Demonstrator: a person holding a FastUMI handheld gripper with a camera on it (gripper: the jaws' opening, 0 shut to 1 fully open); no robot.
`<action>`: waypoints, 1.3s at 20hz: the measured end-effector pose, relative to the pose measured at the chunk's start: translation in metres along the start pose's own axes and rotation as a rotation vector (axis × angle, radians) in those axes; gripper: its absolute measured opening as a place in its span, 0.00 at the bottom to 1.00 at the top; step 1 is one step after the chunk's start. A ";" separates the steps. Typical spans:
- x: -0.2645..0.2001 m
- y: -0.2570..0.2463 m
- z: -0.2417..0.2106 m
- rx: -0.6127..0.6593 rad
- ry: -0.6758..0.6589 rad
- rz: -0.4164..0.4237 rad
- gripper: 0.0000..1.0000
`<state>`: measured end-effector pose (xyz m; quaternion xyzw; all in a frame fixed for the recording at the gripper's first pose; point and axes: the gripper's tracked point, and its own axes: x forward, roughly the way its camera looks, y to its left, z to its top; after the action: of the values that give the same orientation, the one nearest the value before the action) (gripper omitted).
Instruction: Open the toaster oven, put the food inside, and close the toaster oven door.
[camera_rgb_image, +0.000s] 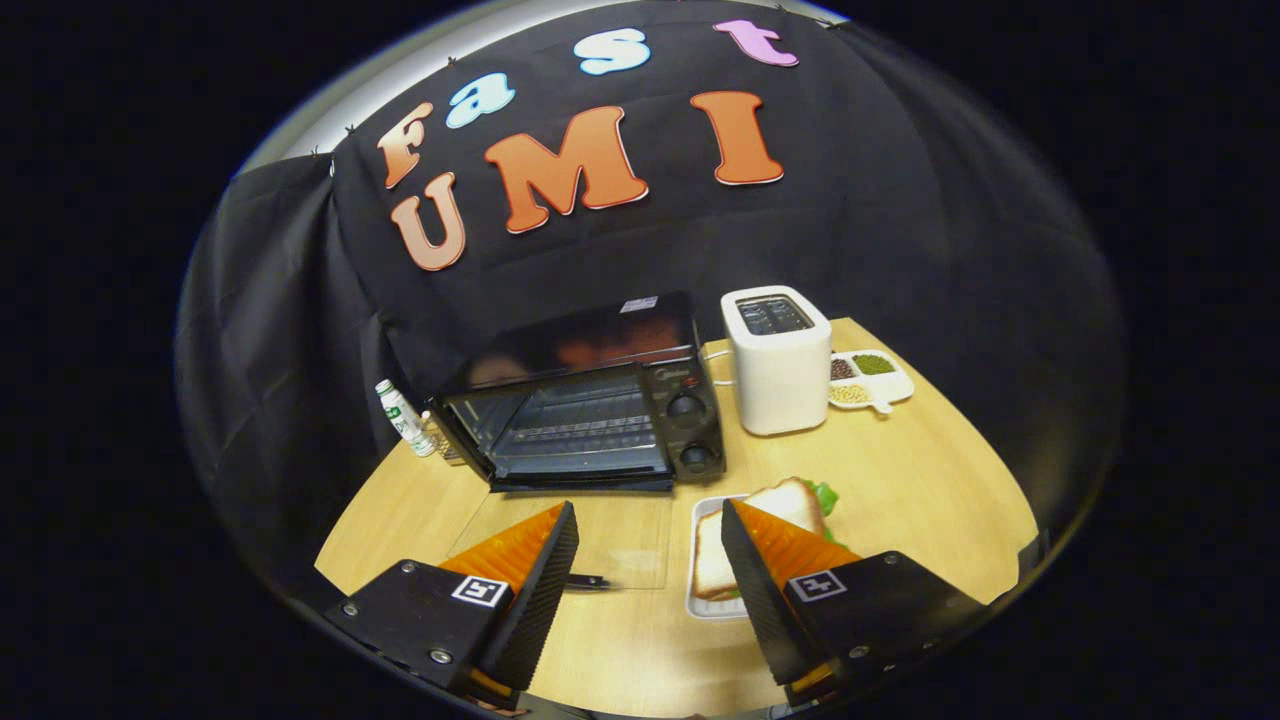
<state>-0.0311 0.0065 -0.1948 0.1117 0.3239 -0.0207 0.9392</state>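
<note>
**Oven open, sandwich on its plate**

Gripper view: the tool stands wide and holds nothing. The toaster oven has its glass door down on the tabletop. The sandwich lies on a white plate beside the right finger.

Wedge-shaped ribbed jaws, black screwed mounts, square marker tags

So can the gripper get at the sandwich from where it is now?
Probably yes: the gripper is open, and the sandwich lies uncovered on its tray just ahead, partly behind one finger. The oven door lies open alongside.
</note>
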 end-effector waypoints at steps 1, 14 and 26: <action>0.003 -0.011 -0.002 0.008 0.011 -0.015 0.86; 0.073 -0.101 -0.059 0.311 0.163 0.010 0.85; 0.074 -0.082 -0.061 0.465 0.218 0.046 0.33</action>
<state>-0.0188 -0.0575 -0.3029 0.3336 0.4072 -0.0612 0.8480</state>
